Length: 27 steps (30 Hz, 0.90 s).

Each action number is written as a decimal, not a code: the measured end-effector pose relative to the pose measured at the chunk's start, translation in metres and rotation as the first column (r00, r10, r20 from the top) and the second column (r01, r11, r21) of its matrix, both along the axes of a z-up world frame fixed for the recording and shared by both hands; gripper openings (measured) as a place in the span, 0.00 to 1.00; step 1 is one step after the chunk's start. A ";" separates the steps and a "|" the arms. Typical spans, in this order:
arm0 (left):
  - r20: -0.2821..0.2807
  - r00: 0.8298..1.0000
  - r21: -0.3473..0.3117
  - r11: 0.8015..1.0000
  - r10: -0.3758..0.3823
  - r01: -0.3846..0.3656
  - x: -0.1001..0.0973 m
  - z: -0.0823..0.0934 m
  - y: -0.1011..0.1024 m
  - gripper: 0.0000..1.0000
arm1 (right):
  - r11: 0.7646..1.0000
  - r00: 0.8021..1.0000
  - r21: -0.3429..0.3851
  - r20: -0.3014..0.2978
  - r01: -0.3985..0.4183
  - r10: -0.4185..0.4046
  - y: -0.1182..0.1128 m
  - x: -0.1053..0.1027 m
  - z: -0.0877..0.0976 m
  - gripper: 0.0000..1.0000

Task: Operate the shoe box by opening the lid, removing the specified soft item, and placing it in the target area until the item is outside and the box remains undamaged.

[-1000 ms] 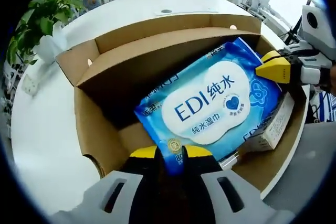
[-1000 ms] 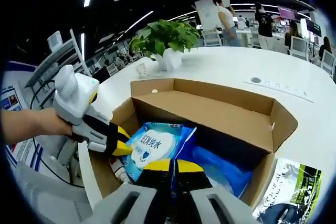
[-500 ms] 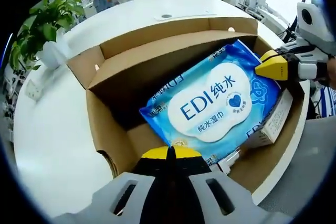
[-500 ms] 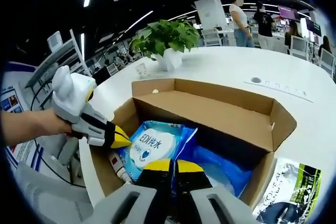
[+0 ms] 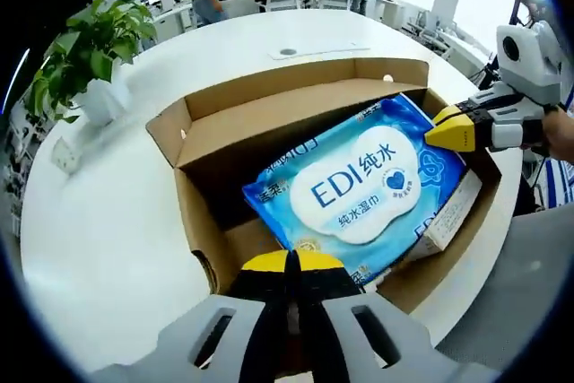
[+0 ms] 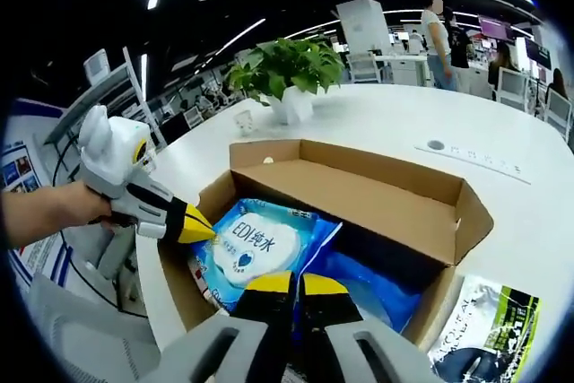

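Wipes pack [image 5: 372,187], frame centre in open box [image 5: 193,136]: soft, slick film, sags; hold by seam edges. Left gripper [image 5: 287,268] and right gripper [image 6: 296,286]: fingers closed on its opposite edges.

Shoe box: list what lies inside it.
The open shoe box holds a blue wet wipes pack lying over a small white carton and some blue plastic. Anything beneath is covered.

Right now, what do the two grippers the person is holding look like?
Both match. The left gripper has black jaws capped with yellow tips, rising from a light grey body with two slotted openings. The right gripper has the same yellow tips, black jaws and grey body. Seen from the side, each has a white rounded housing behind its black and yellow jaws. A bare hand holds one; no sleeve shows.
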<state>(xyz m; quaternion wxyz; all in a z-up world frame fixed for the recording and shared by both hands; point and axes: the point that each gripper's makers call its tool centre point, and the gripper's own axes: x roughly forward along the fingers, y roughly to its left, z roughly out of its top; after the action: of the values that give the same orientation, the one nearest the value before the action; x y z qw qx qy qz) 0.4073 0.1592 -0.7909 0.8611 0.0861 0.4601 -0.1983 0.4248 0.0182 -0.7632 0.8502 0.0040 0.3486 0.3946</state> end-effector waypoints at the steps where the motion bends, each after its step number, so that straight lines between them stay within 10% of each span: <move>1: 0.005 1.000 -0.007 1.000 0.002 -0.002 -0.001 0.003 -0.001 0.00 | 1.000 1.000 0.002 0.000 0.001 -0.001 -0.001 0.000 0.001 0.00; 27: 0.097 0.995 -0.152 0.988 0.015 0.000 -0.003 0.058 -0.035 0.00 | 0.997 0.999 0.060 0.004 0.044 -0.044 -0.040 -0.011 0.044 0.00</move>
<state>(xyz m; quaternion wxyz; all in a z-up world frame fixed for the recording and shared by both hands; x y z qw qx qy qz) 0.4043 0.1244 -0.7334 0.8874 0.0281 0.4012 -0.2252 0.4142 -0.0219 -0.7193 0.8590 0.0362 0.3341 0.3863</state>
